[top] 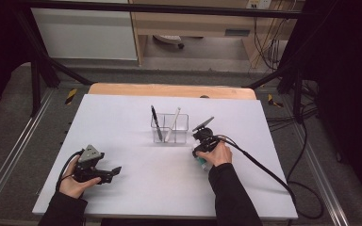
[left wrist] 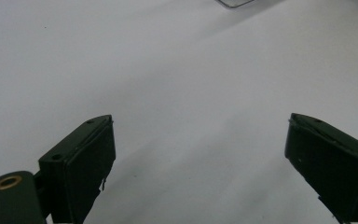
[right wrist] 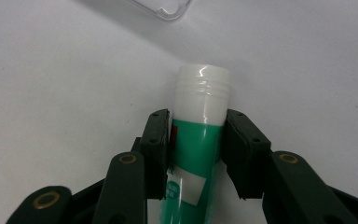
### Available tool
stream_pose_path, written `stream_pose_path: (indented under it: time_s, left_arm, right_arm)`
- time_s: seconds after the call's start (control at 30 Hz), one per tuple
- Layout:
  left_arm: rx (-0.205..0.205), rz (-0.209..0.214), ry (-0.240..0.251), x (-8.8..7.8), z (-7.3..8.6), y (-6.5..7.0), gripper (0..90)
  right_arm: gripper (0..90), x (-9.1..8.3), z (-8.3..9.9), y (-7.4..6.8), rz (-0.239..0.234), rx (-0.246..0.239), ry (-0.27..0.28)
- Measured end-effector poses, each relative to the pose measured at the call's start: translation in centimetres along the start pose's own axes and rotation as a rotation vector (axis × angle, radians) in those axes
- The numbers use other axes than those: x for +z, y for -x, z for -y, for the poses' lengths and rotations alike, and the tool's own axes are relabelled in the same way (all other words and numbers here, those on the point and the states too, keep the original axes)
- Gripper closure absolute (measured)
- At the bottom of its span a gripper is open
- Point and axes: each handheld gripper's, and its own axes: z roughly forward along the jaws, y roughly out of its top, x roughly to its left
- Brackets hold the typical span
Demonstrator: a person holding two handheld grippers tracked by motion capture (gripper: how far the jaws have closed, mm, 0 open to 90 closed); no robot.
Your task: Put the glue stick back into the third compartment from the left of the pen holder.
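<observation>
- Glue stick (right wrist: 199,140) sits squeezed between your right gripper (right wrist: 198,149) pads, near the table's (top: 122,122) right edge.
- Your left gripper (left wrist: 198,163) rests wide apart, holding nothing, by the left edge.

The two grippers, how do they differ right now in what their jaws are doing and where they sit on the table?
The right gripper has its jaws closed on a green glue stick with a white cap; the left gripper stands wide open with nothing but bare white table between its jaws. The right gripper sits just right of the clear holder with its two pens; the left gripper rests well apart, near the table's front left. Both are black, two-jawed and hand-held.
</observation>
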Motion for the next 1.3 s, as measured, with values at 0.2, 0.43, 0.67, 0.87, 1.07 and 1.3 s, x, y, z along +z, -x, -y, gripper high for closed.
stream_pose_path:
  time_s: [0.2, 0.43, 0.67, 0.87, 1.07, 1.3]
  left_arm:
    - [-0.003, -0.001, -0.001, 0.0, 0.0, 0.0, 8.5]
    - [-0.004, -0.001, -0.001, 0.0, 0.0, 0.0, 8.5]
    - [-0.003, -0.001, -0.001, 0.0, 0.0, 0.0, 8.5]
    - [-0.002, -0.003, -0.001, 0.0, 0.0, 0.0, 8.5]
    - [0.0, -0.004, -0.001, -0.1, 0.0, 0.0, 8.5]
    - [0.001, -0.002, -0.001, 0.0, 0.0, 0.1, 8.5]
  right_arm:
    - [65.1, 0.0, 0.0, -0.1, 0.016, 0.023, 0.002]
    - [65.7, -0.1, 0.1, 0.0, 0.012, 0.033, -0.008]
    - [65.9, -0.4, 0.4, 0.1, -0.002, 0.013, -0.006]
    - [65.9, -1.4, 0.6, 0.1, -0.023, -0.005, 0.034]
    - [65.9, -2.6, 0.9, 0.1, -0.046, -0.016, 0.089]
    - [65.9, -3.8, 1.5, 0.2, -0.084, -0.021, 0.15]
